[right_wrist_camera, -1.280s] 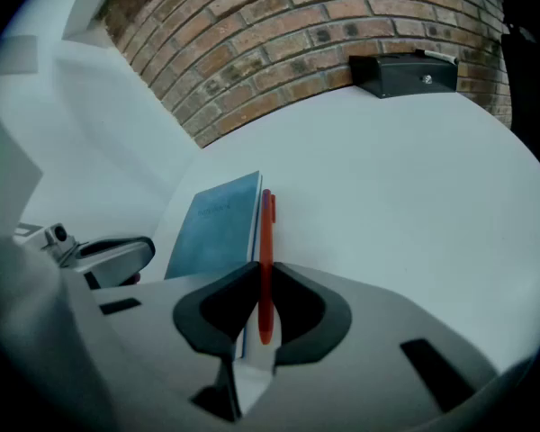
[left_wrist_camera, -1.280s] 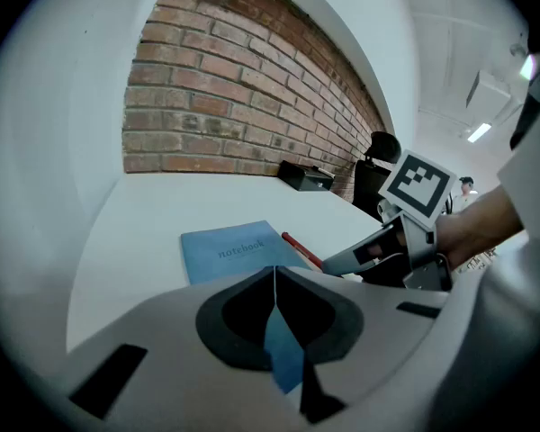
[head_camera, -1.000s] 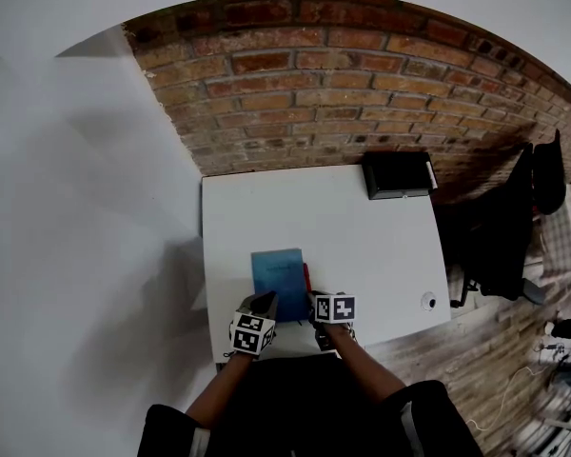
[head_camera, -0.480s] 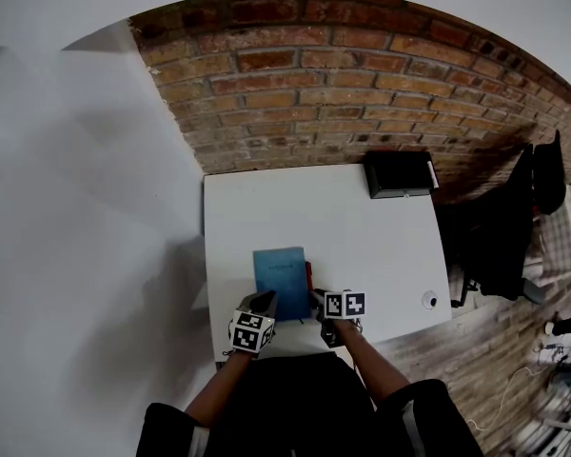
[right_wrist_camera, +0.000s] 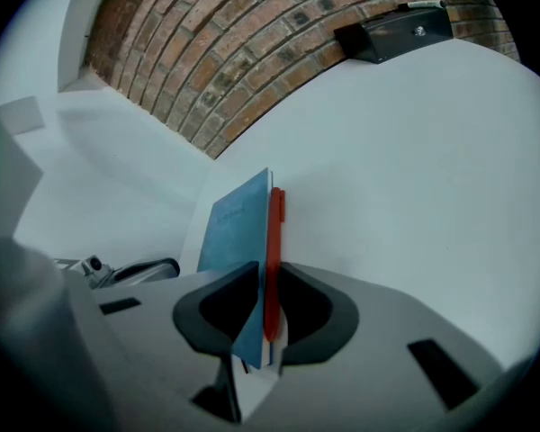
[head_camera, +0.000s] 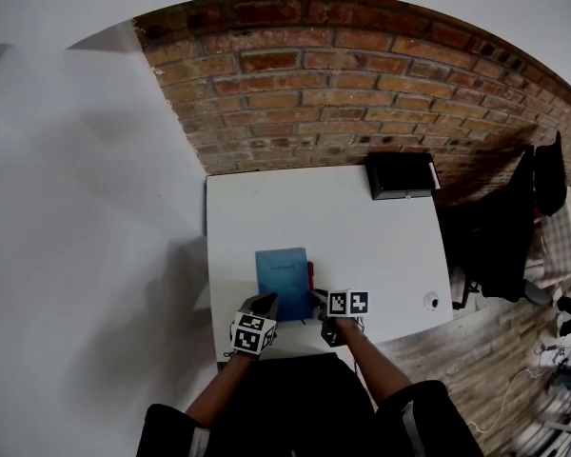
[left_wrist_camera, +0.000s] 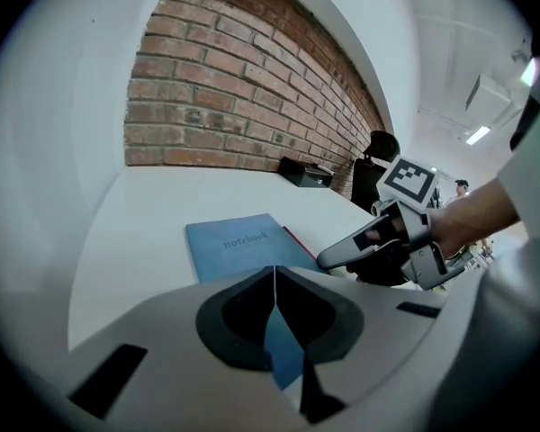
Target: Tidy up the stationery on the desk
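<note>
A blue notebook (head_camera: 281,269) lies near the front of the white desk (head_camera: 362,227), with a red pen (head_camera: 310,276) along its right edge. My right gripper (head_camera: 320,299) is shut on the notebook's near right corner. In the right gripper view the blue cover (right_wrist_camera: 238,219) and the pen (right_wrist_camera: 275,228) both run in between the jaws of the right gripper (right_wrist_camera: 265,282). My left gripper (head_camera: 266,304) is shut at the near left corner. Blue of the notebook (left_wrist_camera: 238,246) shows under the left gripper's (left_wrist_camera: 274,273) closed tips. Whether it touches the cover is unclear.
A black box (head_camera: 400,174) stands at the desk's far right corner against the brick wall. A small white round thing (head_camera: 429,301) sits near the right front edge. A dark office chair (head_camera: 500,241) stands right of the desk.
The right gripper has rolled a little and its marker cube has shifted slightly right. The left gripper and the notebook have stayed put.
</note>
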Motion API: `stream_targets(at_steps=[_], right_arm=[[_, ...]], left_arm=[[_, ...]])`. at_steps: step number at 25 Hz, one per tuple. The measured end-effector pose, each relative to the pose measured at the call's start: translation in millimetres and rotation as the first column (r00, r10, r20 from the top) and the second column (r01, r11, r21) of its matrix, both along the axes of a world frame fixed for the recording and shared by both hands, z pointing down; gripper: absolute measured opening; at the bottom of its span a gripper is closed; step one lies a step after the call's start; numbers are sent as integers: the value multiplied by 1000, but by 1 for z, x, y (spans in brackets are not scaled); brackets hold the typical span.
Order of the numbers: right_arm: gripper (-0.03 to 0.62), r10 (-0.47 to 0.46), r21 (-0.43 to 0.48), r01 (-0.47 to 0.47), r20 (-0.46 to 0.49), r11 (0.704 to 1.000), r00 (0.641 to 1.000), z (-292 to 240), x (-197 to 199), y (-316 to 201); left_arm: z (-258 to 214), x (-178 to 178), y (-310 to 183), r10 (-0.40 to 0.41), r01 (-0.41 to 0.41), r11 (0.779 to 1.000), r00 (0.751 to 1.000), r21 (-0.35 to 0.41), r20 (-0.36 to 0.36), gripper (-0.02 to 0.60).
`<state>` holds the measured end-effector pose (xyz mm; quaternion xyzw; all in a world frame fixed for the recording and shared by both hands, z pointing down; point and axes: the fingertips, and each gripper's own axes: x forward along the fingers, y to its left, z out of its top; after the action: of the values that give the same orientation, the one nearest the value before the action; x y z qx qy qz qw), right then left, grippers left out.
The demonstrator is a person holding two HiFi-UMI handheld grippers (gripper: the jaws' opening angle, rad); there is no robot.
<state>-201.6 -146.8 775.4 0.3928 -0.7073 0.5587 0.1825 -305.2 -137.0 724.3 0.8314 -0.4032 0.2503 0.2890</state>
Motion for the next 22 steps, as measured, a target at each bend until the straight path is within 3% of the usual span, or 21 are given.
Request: stream_targets(at_steps=[16, 22], right_arm=[[66, 31, 65, -30, -6, 997, 1000, -10, 6, -9], [63, 60, 200, -38, -102, 979, 993, -32, 23, -11]], left_arm=[[-4, 1, 1, 0, 0, 1000, 1000, 15, 2, 18], [-19, 7, -6, -19, 20, 997, 1000, 68, -14, 18]])
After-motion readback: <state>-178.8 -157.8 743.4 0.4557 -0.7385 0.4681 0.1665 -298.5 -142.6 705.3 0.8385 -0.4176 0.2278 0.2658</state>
